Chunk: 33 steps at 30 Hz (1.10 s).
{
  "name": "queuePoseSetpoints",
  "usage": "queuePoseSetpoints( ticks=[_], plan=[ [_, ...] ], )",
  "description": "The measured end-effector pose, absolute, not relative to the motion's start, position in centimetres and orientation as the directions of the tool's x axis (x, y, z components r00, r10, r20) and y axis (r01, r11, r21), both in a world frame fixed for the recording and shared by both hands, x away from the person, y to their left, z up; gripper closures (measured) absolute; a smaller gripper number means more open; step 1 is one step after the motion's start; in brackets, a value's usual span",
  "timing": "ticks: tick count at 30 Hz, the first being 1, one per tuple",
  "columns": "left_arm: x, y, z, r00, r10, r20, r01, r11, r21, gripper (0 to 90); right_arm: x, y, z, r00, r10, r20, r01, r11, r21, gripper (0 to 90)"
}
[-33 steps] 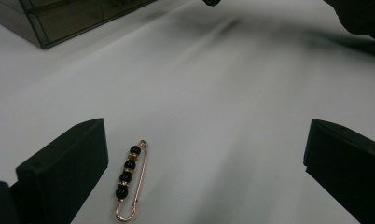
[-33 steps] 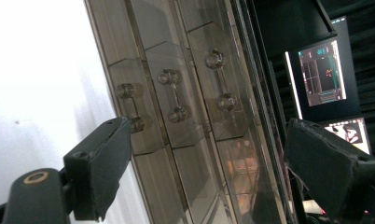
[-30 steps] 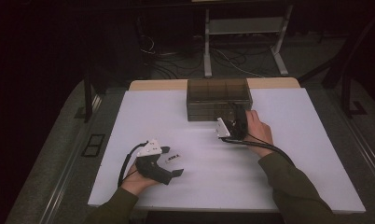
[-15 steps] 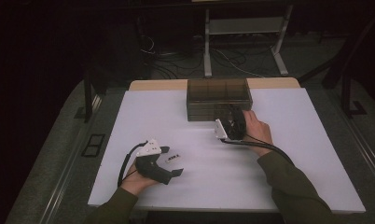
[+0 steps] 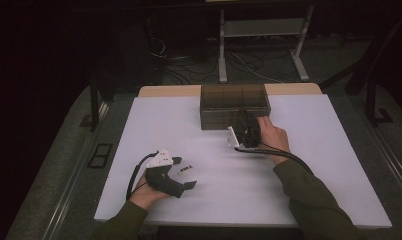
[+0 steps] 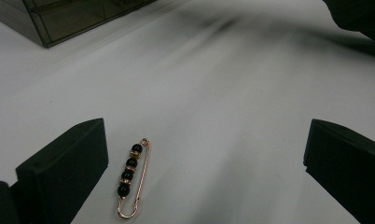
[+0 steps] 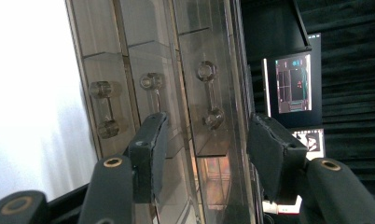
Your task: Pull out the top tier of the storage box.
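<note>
A smoky clear drawer box [image 5: 234, 102] stands at the back middle of the white table [image 5: 139, 125]. My right gripper [image 5: 249, 124], turned on its side, is at the box front. In the right gripper view its jaws [image 7: 206, 126] straddle one drawer's handle [image 7: 210, 95]. They have just been closing, and the pads stand off the handle on both sides. My left gripper [image 5: 186, 173] rests open on the table at the front left. A gold pin with black beads [image 6: 132, 177] lies between its jaws [image 6: 206, 135], close to the left one and untouched.
Two more drawer handles [image 7: 106, 109] [image 7: 153, 84] sit beside the straddled one. The box corner [image 6: 73, 18] shows far off in the left gripper view. A metal stand [image 5: 261, 30] and floor cables lie behind the table. A lit screen [image 7: 293, 84] glows beyond the box.
Both hands keep their place. The right gripper's jaws look a little narrower at the box front than a second ago.
</note>
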State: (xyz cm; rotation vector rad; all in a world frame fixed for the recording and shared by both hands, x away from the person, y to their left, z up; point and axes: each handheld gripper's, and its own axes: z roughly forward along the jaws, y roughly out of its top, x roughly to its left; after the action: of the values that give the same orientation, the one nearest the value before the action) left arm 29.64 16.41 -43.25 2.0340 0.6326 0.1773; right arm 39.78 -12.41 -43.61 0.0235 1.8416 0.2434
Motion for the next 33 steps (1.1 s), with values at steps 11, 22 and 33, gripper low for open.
queuePoseSetpoints(
  ticks=[11, 22, 33],
  plan=[
    [29.64, 16.37, -43.27, 0.856, 0.501, -0.126, 0.362, -0.407, 0.839, 0.0, 39.95, -12.17, -43.85, -0.259, 0.133, -0.957, -0.103, 0.981, 0.164, 56.6],
    [29.63, 16.39, -43.25, 0.856, 0.501, -0.127, 0.362, -0.404, 0.84, 0.0, 40.01, -11.87, -43.79, -0.251, 0.106, -0.962, -0.104, 0.985, 0.136, 66.9],
    [29.61, 16.36, -43.24, 0.856, 0.502, -0.127, 0.362, -0.404, 0.84, 0.0, 40.01, -11.68, -44.1, -0.235, 0.087, -0.968, -0.097, 0.989, 0.113, 74.7]
  ],
)
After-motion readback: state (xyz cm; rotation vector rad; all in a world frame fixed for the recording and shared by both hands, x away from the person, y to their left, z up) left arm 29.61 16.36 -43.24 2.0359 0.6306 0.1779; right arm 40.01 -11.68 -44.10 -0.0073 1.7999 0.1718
